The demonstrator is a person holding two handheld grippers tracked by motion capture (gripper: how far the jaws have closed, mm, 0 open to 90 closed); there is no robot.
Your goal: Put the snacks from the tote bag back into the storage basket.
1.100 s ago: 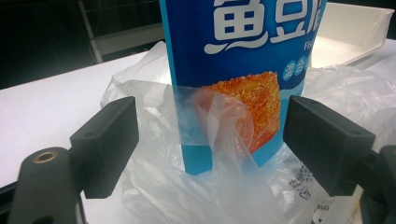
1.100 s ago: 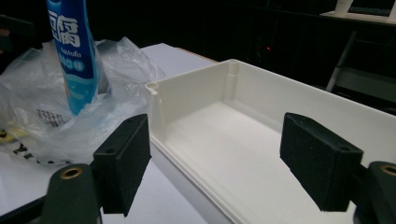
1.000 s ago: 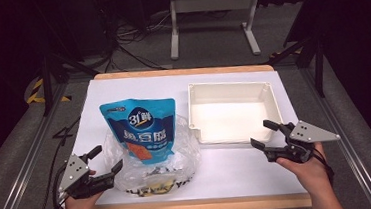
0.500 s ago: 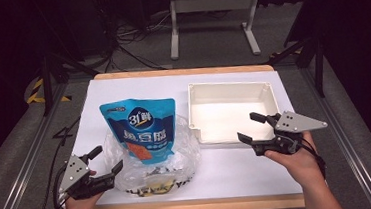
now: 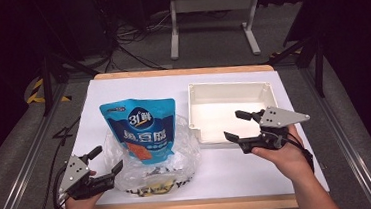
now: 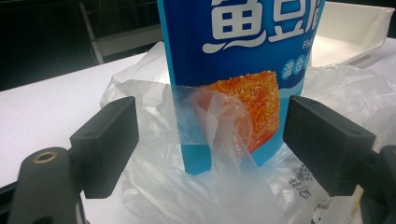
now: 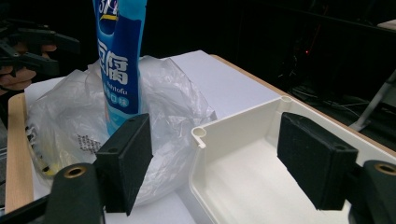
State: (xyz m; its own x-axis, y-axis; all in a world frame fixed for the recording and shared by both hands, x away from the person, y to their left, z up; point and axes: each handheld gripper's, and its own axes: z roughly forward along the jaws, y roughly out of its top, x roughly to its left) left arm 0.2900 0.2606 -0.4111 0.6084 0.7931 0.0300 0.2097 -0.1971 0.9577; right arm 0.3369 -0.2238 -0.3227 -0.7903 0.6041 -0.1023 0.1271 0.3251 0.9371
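A blue snack pouch (image 5: pixel 140 128) with an orange picture stands upright inside a crumpled clear plastic bag (image 5: pixel 177 158) on the white table top. My left gripper (image 5: pixel 108 158) is open at the bag's near left side. In the left gripper view its jaws (image 6: pixel 210 135) flank the pouch (image 6: pixel 243 46) and the plastic bag (image 6: pixel 154 186) without touching them. My right gripper (image 5: pixel 231 125) is open over the front of the white tray (image 5: pixel 229 85). Its jaws have just closed a little, with nothing held between them. The right gripper view looks across the tray corner (image 7: pixel 201 133) to the pouch (image 7: pixel 119 60).
The tray (image 7: pixel 243 186) holds nothing. A wooden edge (image 5: pixel 191 207) borders the table's near side. A metal stand (image 5: pixel 211 4) and cables lie on the dark floor beyond. The left hand and its gripper (image 7: pixel 32 46) are seen far off in the right gripper view.
My right gripper has moved left and slightly up, from the tray's right front corner to over its front wall. The left gripper, the pouch and the bag have stayed put.
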